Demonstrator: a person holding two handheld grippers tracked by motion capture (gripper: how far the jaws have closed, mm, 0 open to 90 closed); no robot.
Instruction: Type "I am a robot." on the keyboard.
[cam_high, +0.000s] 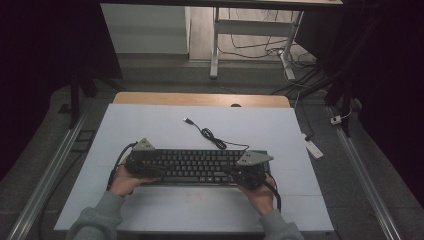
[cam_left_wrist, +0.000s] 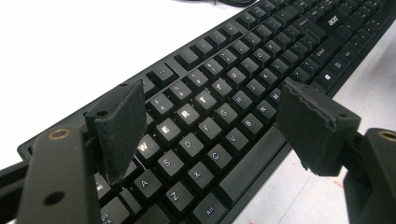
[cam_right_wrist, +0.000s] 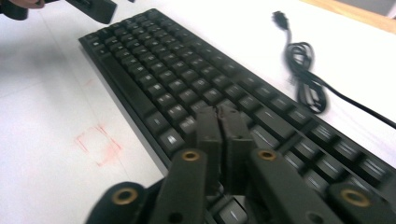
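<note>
A black keyboard (cam_high: 197, 166) lies flat across the middle of the white mat (cam_high: 150, 125). Its cable (cam_high: 212, 136) runs off the back in a small coil and ends in a USB plug (cam_high: 189, 121). My left gripper (cam_high: 151, 170) is at the keyboard's left end. Its jaws stand wide open (cam_left_wrist: 210, 93) just above the letter keys (cam_left_wrist: 187, 114), with nothing between them. My right gripper (cam_high: 236, 175) is at the right end. It is shut (cam_right_wrist: 219, 112), tips low over the keys (cam_right_wrist: 154, 60) and holding nothing. The coil (cam_right_wrist: 306, 84) lies beyond it.
A faint red square mark (cam_high: 194, 196) sits on the mat in front of the keyboard. The wooden table edge (cam_high: 200, 99) shows behind the mat. A white power strip (cam_high: 314, 148) and loose cables lie on the floor at the right.
</note>
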